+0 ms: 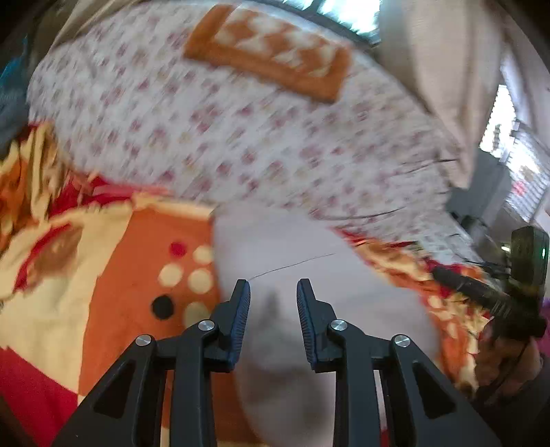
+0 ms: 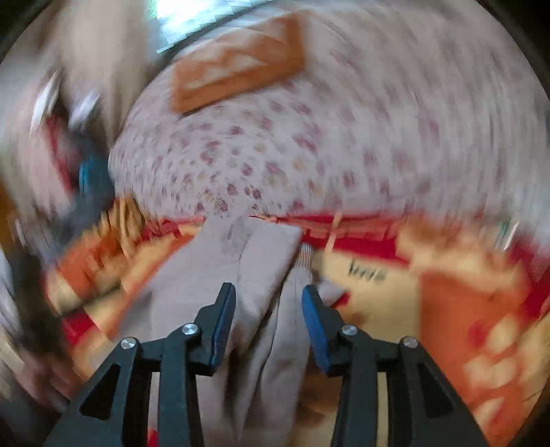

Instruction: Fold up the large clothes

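My left tongs (image 1: 273,290): jaws parted by a narrow gap, nothing between the pads, hanging over the pale garment (image 1: 309,275); my right tongs (image 2: 270,295): jaws parted somewhat wider, a raised ridge of the same pale garment (image 2: 247,261) showing in the gap, though I cannot tell whether the pads touch it; garment: plain pinkish-grey cloth, lying partly folded on the blanket (image 1: 113,261), its far edge near the blanket's border; blanket: orange, red and cream, with round cream and dark spots, spread on the near part of the bed; bedsheet (image 1: 213,130): white with small reddish flowers, covering the bed beyond the blanket; folded orange-and-white cloth (image 1: 271,51): lying on the sheet at the far side, well apart from the garment; window (image 1: 347,10): bright, behind the bed; both views blurred.
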Available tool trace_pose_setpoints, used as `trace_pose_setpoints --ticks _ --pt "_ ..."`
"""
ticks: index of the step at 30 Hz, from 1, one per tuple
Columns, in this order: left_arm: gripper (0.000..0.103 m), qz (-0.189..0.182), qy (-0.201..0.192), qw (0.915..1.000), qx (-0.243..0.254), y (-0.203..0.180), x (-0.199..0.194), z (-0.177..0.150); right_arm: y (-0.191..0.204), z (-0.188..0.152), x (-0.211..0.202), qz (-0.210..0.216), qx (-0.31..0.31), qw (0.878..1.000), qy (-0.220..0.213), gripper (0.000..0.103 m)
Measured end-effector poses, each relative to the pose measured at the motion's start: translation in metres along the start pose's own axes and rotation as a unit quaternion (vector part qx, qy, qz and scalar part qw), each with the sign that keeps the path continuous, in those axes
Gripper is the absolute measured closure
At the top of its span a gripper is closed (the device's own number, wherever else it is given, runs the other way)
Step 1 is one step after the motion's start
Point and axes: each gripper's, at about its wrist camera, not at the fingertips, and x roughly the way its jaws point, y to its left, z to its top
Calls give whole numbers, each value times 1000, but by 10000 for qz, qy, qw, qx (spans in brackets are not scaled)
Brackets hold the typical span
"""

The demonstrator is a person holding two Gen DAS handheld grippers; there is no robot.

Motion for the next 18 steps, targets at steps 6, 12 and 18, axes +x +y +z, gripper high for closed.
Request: trace_pose_setpoints --ticks 6,12,18 --pt "90 -7 938 9951 317 -16 25 -47 46 -46 16 -71 -216 9980 597 69" --pt "81 188 1058 9941 133 -16 36 -65 28 -75 45 -78 16 9936 1129 63" --pt "26 -157 892 9958 132 -30 43 -70 27 -77 48 -73 333 9906 1328 56"
